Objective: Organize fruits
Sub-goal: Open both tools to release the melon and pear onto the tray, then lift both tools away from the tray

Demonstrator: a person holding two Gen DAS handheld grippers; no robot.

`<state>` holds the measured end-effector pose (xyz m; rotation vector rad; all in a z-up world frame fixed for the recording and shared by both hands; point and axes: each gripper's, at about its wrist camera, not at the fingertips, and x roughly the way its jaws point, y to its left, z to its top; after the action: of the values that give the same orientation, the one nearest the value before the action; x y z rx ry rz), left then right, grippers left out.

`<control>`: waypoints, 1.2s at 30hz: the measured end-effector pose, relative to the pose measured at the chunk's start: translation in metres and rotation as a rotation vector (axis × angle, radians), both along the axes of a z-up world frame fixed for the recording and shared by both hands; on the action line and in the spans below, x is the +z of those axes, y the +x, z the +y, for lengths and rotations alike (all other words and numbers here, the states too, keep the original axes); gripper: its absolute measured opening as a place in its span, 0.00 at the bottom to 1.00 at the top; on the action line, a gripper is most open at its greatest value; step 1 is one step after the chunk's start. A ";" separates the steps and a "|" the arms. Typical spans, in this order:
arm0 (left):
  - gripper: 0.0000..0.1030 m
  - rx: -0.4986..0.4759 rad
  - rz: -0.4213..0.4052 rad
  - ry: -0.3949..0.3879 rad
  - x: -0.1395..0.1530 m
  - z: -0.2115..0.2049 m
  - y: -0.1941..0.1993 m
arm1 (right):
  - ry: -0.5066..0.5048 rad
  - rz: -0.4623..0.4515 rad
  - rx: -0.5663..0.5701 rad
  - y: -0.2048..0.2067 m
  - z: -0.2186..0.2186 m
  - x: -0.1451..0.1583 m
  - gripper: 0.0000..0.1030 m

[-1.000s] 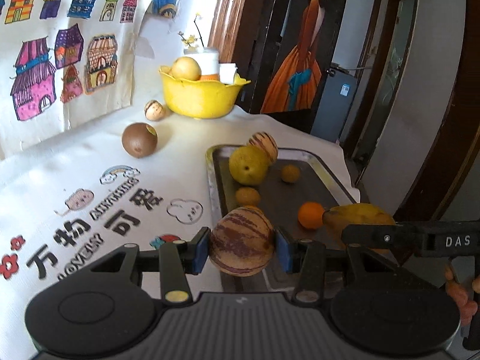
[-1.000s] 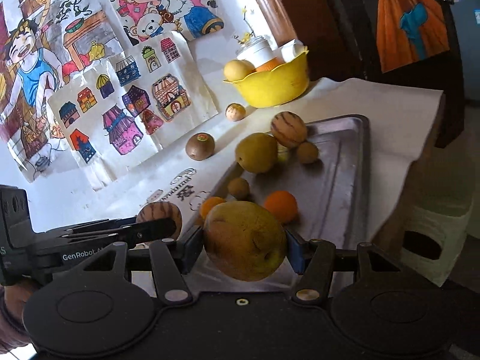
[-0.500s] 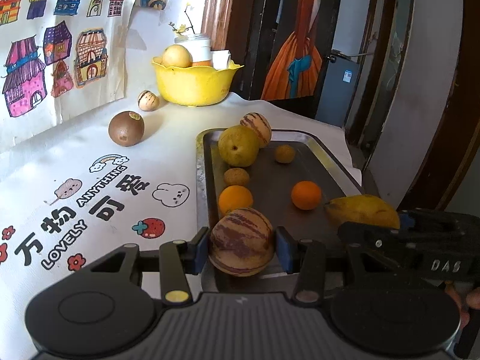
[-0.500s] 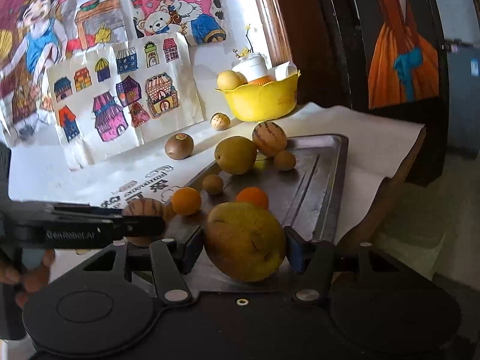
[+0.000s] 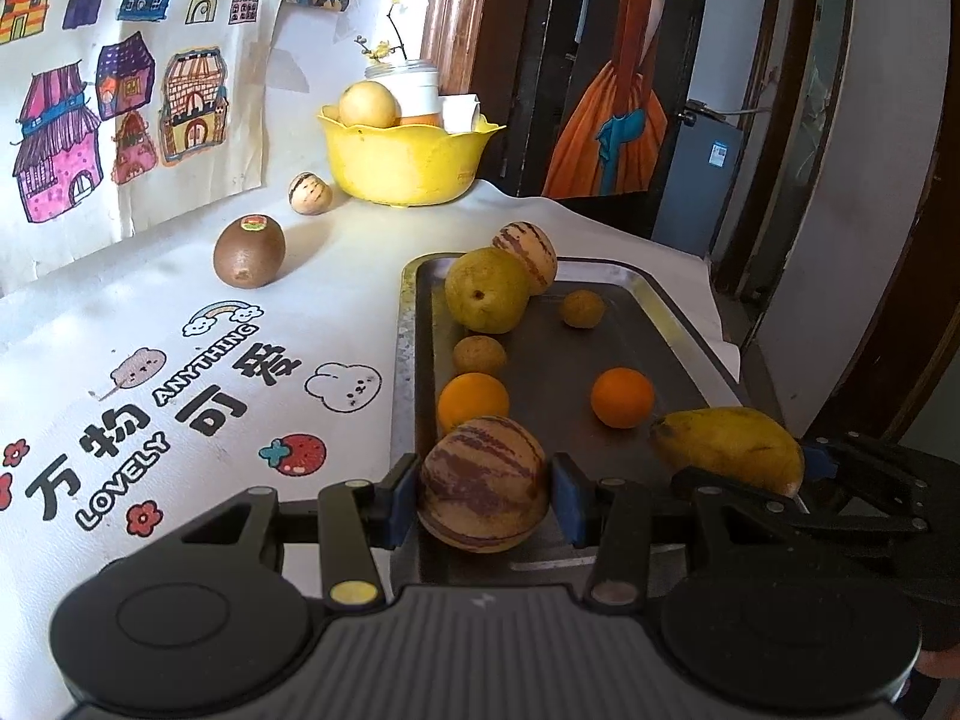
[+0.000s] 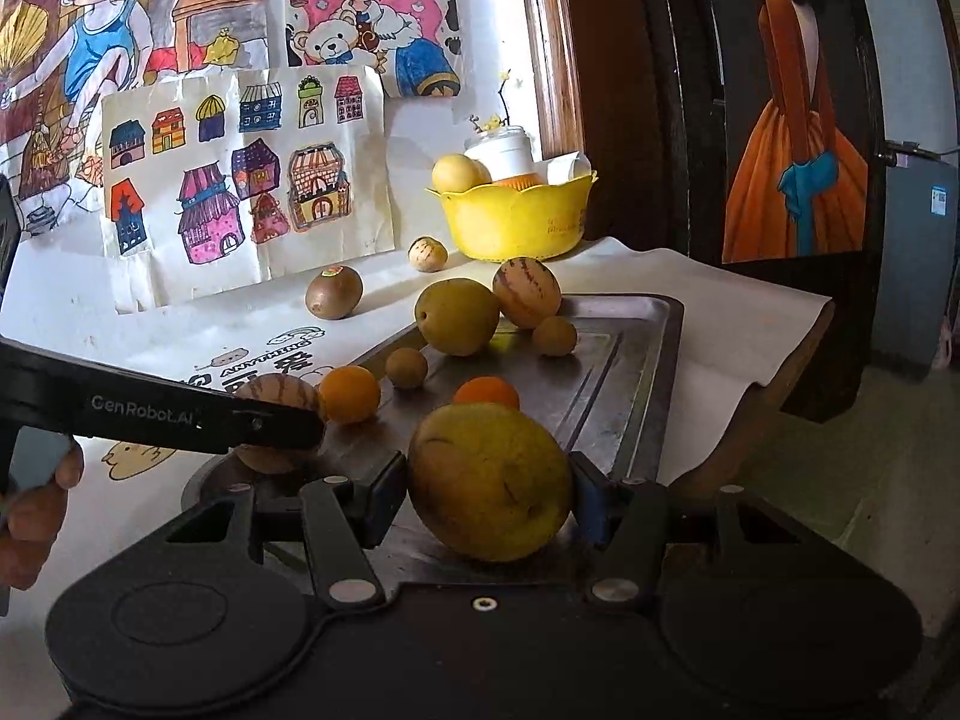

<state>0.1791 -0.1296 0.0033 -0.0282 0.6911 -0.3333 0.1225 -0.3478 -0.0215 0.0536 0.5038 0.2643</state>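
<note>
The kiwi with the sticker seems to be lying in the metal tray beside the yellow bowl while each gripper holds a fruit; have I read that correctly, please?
Not quite: the kiwi lies on the white tablecloth, left of the metal tray, not in it, as the left wrist view shows. The rest holds: the left gripper grips a striped melon and the right gripper a yellow pear.

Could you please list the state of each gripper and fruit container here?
left gripper: shut on striped melon
right gripper: shut on yellow pear
metal tray: holding loose fruit
yellow bowl: upright, filled
kiwi: on the cloth, outside the tray
</note>
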 end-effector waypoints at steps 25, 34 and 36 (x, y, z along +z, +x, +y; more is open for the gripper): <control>0.70 0.042 -0.004 -0.068 0.012 0.016 -0.012 | -0.029 -0.041 -0.019 -0.019 0.003 0.001 0.74; 1.00 0.222 -0.062 -0.145 0.024 0.056 -0.049 | 0.039 -0.097 -0.075 -0.053 0.004 0.015 0.99; 1.00 0.244 -0.053 -0.151 0.024 0.065 -0.055 | 0.060 -0.091 -0.087 -0.060 0.006 0.018 0.99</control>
<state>0.1243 -0.0650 0.0276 -0.2442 0.6015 -0.1501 0.0627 -0.3414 -0.0038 0.1209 0.4017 0.1955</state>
